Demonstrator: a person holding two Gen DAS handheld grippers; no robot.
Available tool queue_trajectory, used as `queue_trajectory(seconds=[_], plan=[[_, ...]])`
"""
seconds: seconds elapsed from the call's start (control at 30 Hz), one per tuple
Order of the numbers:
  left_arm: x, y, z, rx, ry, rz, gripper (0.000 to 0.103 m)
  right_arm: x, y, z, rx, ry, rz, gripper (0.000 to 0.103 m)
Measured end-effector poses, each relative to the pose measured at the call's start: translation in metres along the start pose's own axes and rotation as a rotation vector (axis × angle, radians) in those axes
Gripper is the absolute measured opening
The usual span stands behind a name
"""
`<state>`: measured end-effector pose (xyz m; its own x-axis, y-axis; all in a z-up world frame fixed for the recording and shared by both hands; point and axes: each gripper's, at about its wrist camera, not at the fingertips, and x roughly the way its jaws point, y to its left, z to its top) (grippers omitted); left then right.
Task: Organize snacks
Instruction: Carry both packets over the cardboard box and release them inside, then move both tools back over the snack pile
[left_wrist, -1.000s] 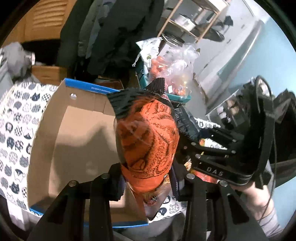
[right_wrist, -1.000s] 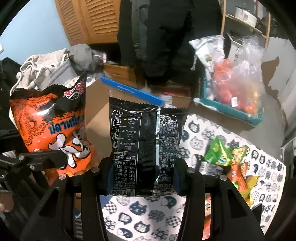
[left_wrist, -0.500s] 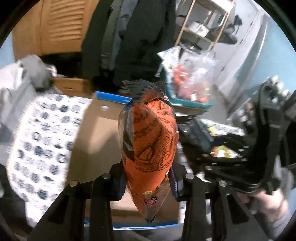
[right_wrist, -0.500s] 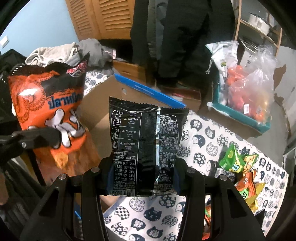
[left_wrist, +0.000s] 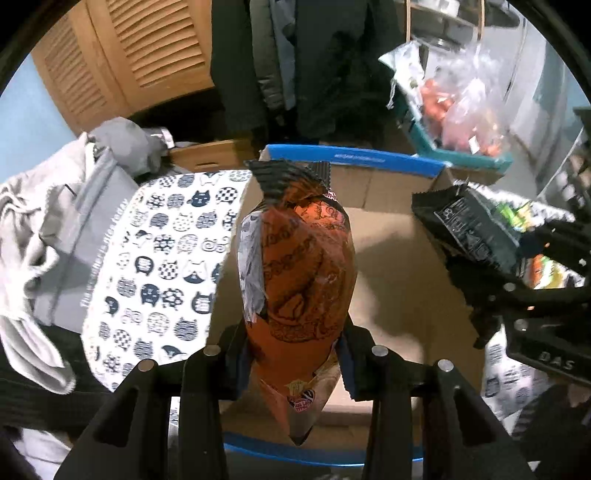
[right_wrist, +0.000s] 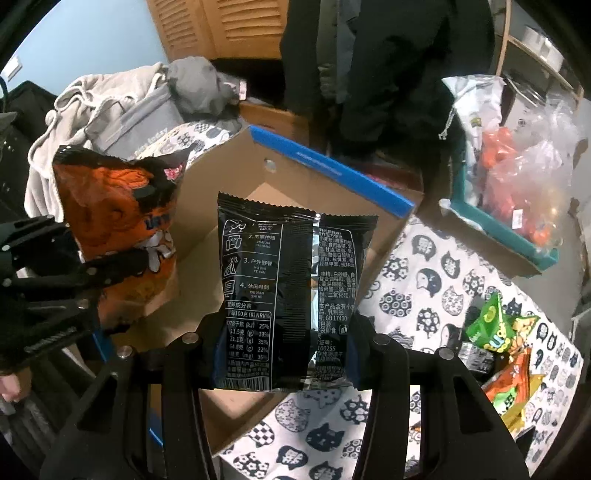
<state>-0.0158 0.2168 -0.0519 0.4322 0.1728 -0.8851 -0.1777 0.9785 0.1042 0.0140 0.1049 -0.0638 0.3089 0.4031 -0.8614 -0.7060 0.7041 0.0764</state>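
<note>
The left gripper (left_wrist: 295, 363) clamped a puffy, glossy orange foil snack bag (left_wrist: 299, 273) and the right gripper (right_wrist: 286, 350) pinched a flat black crinkle-edged packet (right_wrist: 291, 291) above a blue-rimmed cardboard box (right_wrist: 328, 166) on a cat-print cloth (right_wrist: 424, 280) in a cluttered room.

Dim indoor light, strong fisheye bending, blurred dark edges.

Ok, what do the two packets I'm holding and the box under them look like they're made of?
Orange packet: glossy plastic film, judging by its sheen and crimped, serrated top seal. Black packet: shiny, probably foil-lined film; it creases and glints. Box: plain brown matte cardboard with a blue edge strip.
</note>
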Motion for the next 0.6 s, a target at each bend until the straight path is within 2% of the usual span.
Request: queue_trajectory(seconds=[0.1, 0.2, 0.23, 0.43, 0.6], plan=[[0.000, -0.001, -0.001, 0.015, -0.005, 0.032, 0.043, 0.003, 0.003, 0.000, -0.007, 0.012, 0.015, 0.048], [-0.003, -0.003, 0.000, 0.025, -0.022, 0.056, 0.062, 0.004, 0.003, -0.001, -0.010, 0.013, 0.025, 0.052], [-0.005, -0.004, 0.001, 0.029, -0.032, 0.062, 0.065, 0.003, 0.003, -0.001, -0.011, 0.012, 0.023, 0.053], [-0.009, -0.013, 0.003, 0.059, -0.050, 0.083, 0.073, -0.009, -0.006, -0.002, 0.004, -0.027, 0.022, 0.066], [-0.013, -0.027, 0.005, 0.089, -0.063, 0.057, 0.075, -0.023, -0.019, -0.009, 0.005, -0.036, 0.000, 0.076]])
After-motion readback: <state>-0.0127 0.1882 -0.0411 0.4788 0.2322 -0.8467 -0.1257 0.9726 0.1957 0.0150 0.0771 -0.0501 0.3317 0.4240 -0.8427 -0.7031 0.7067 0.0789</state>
